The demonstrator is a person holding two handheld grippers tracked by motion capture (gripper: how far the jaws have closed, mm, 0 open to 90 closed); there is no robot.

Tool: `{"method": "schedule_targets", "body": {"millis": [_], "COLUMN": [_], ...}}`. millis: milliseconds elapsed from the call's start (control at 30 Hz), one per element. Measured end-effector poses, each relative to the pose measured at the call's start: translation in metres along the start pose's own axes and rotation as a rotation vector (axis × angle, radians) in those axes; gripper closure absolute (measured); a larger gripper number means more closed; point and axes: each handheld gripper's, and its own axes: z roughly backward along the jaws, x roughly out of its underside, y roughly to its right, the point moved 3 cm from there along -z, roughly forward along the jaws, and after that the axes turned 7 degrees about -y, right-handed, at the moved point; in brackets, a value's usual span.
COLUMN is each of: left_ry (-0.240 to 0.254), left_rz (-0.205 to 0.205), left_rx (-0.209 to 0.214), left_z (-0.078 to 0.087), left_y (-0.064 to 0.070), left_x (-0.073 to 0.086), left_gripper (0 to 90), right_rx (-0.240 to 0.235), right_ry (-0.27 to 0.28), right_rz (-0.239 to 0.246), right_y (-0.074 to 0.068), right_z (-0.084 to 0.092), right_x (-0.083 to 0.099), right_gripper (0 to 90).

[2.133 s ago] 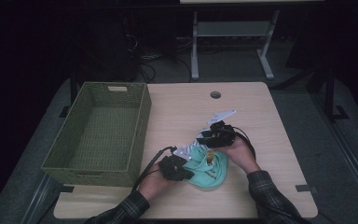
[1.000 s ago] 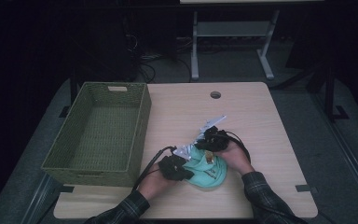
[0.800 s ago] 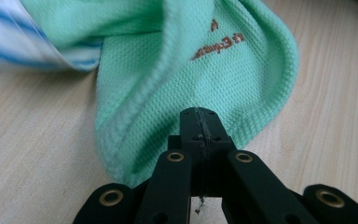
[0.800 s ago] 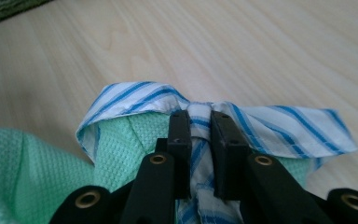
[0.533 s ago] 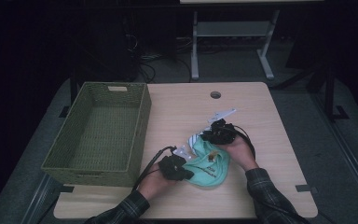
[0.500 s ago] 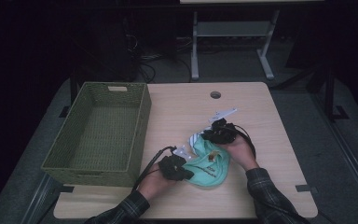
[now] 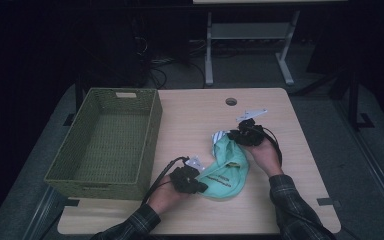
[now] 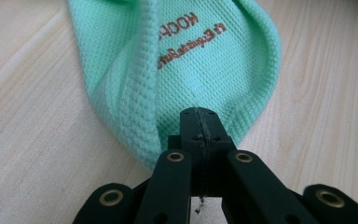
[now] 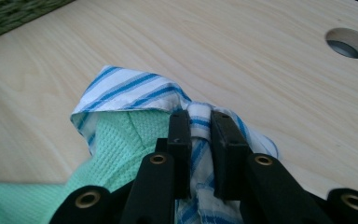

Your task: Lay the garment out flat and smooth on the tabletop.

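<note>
A mint green waffle cloth (image 7: pixel 228 169) with orange lettering lies on the wooden table (image 7: pixel 195 112) between my two grippers. My left gripper (image 7: pixel 201 185) is shut on its near edge; in the left gripper view the closed jaws (image 8: pixel 200 117) pinch the green cloth (image 8: pixel 191 60). At the cloth's far end, my right gripper (image 7: pixel 234 136) holds a white cloth with blue stripes (image 7: pixel 219 135), slightly raised. In the right gripper view its tips (image 9: pixel 200 122) are shut on a fold of the striped cloth (image 9: pixel 126 91), with the green cloth (image 9: pixel 114 140) bunched beneath it.
A green woven basket (image 7: pixel 152 131) stands empty at the table's left. A round cable hole (image 7: pixel 231 101) sits near the far edge, also seen as the hole (image 9: pixel 349 42) in the right gripper view. A metal stand and cables lie on the floor beyond.
My right gripper has moved away from the left one and slightly up, drawing the striped cloth and the green cloth's far end with it. The left gripper has stayed put.
</note>
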Motion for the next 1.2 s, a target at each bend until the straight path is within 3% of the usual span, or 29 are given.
{"method": "schedule_targets", "body": {"millis": [433,533,767,933,1200], "left_ry": [0.005,0.005,0.004,0.003,0.002], "left_rz": [0.016,0.015,0.011,0.01,0.004], "left_rx": [0.008,0.008,0.005,0.005,0.006], "left_z": [0.0,0.0,0.0,0.0,0.0], "left_y": [0.001,0.001,0.001,0.001,0.0], "left_x": [0.0,0.0,0.0,0.0,0.0], "left_gripper": [89.5,89.5,89.5,89.5,89.5], "right_rx": [0.106,0.11,0.053,0.037,-0.001], "right_ry": [-0.019,-0.015,0.003,0.026,0.034], "right_rz": [-0.087,-0.097,-0.101,-0.086,-0.038], "right_y": [0.034,0.037,0.033,0.027,0.012], "right_z": [-0.003,-0.003,0.004,0.012,0.018], "right_x": [0.006,0.009,0.008,0.006,0.001], "right_gripper": [78.7,78.6,66.8,63.7,68.0]}}
